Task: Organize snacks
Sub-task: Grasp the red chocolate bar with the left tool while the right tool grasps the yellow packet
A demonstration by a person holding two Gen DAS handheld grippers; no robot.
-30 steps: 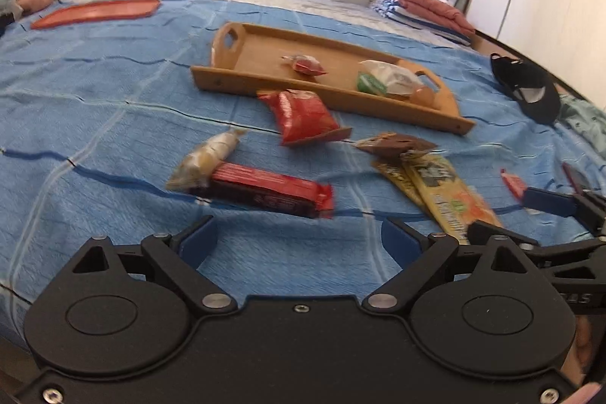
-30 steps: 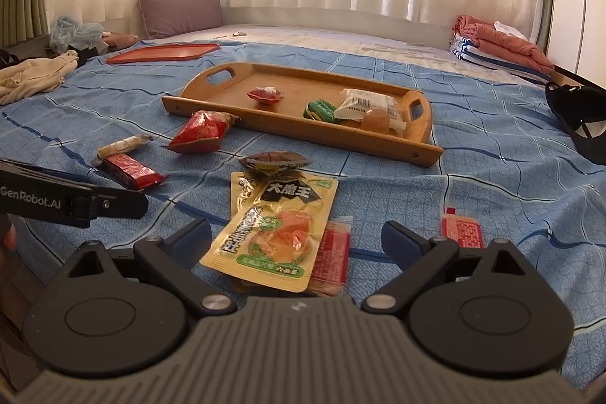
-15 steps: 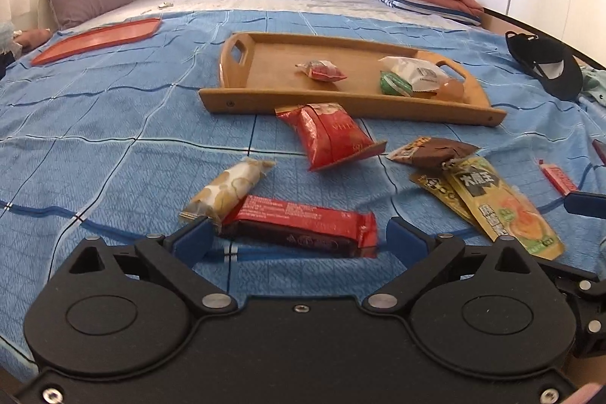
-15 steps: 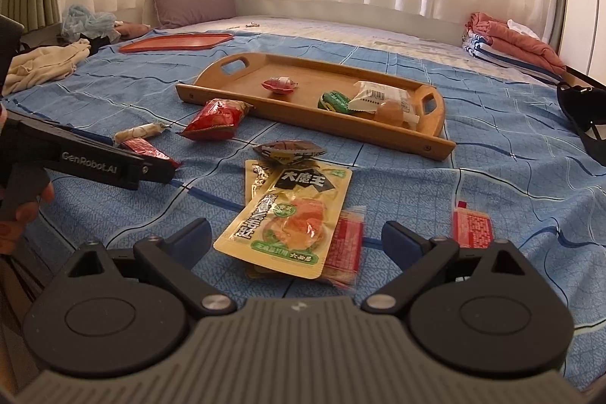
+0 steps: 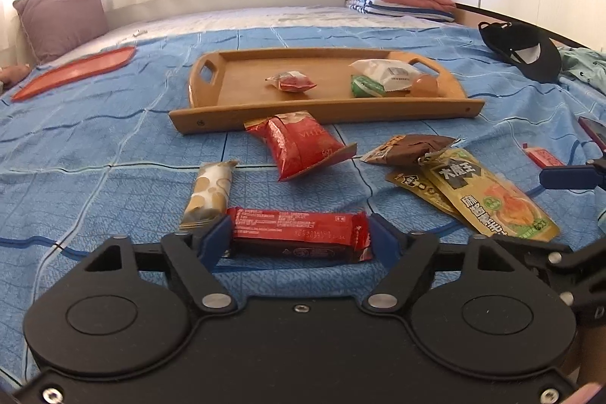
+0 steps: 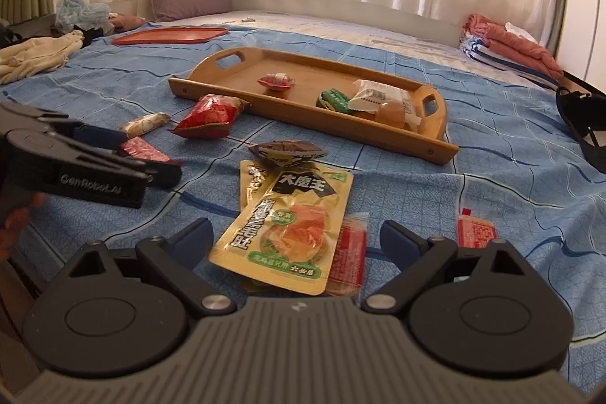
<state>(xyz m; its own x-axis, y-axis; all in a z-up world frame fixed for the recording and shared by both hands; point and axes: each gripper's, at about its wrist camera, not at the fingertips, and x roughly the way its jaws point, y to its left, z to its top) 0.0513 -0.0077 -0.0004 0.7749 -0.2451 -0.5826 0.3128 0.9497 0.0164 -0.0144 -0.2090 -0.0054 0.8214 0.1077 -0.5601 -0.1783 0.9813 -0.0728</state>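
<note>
In the left wrist view, the left gripper (image 5: 299, 233) sits low over the blue bedspread (image 5: 94, 154), its jaws closing around a long red snack bar (image 5: 299, 228) that lies crosswise between the blue pads. The pads look to be touching the two ends of the wrapper. Just beyond the bar's left end lies a beige spotted packet (image 5: 210, 192), and farther on a red pouch (image 5: 299, 144) in front of the wooden tray (image 5: 212, 122), which holds a small red packet (image 5: 291, 81), a green one and a white one. To the right lie a brown packet (image 5: 411, 146) and a yellow-green pouch (image 5: 492, 195).

In the right wrist view, the right gripper (image 6: 295, 239) holds nothing — its jaws stand wide, either side of the near end of the yellow-green pouch (image 6: 291, 226), not touching it. A flat red sachet (image 6: 350, 252) peeks from under that pouch, and another red sachet (image 6: 475, 231) lies apart on the right. The left gripper (image 6: 125, 146) reaches in from the left, low on the red bar (image 6: 142, 150).
</note>
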